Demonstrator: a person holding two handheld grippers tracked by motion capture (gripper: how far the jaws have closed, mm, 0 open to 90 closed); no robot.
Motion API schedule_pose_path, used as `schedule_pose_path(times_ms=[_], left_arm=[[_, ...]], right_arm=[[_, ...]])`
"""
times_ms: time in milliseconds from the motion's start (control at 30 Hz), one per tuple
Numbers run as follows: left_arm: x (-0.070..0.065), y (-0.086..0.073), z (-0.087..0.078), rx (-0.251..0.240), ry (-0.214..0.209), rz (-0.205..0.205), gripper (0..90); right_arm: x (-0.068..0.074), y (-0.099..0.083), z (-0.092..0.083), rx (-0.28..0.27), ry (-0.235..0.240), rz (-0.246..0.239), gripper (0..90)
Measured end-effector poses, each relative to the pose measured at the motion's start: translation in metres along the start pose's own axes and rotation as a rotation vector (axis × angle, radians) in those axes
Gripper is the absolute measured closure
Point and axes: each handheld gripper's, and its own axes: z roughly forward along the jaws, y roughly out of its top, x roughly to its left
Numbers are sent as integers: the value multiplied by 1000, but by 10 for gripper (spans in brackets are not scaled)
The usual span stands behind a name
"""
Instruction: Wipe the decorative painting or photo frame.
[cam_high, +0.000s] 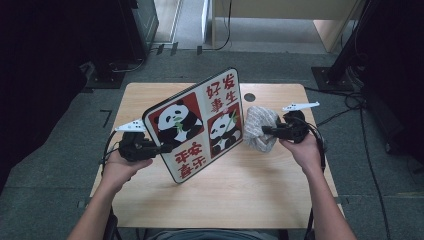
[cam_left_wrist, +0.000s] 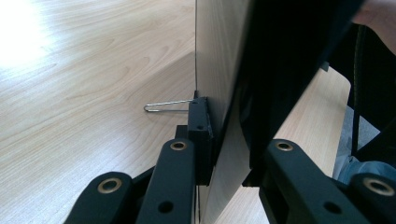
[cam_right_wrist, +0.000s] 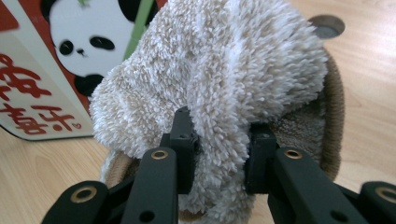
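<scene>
Two grips set | left gripper (cam_high: 162, 148) clamped on board (cam_high: 197, 122) edge, tilted above table (cam_high: 280, 195) | right gripper (cam_high: 265, 131) pinching cloth (cam_high: 259, 127) beside board | wiping apparently not begun

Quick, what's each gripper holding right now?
Left gripper: shut on the panda board, held tilted up off the table.
Right gripper: shut on the fluffy cloth.

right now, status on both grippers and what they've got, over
Left gripper shut on panda board, board tilted up on its edge. Right gripper shut on fluffy cloth beside the board. Nothing in the way on table.
</scene>
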Motion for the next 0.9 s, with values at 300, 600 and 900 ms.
schedule_pose_path(times_ms=[300, 600, 900], left_arm=[[-1, 0, 0, -2, 6, -10, 797], [0, 0, 0, -4, 9, 2, 796], [1, 0, 0, 0, -2, -20, 795]], right_arm=[[11, 22, -10, -37, 1, -46, 707], [20, 42, -13, -36, 6, -75, 708], [30, 72, -25, -52, 25, -114, 707]])
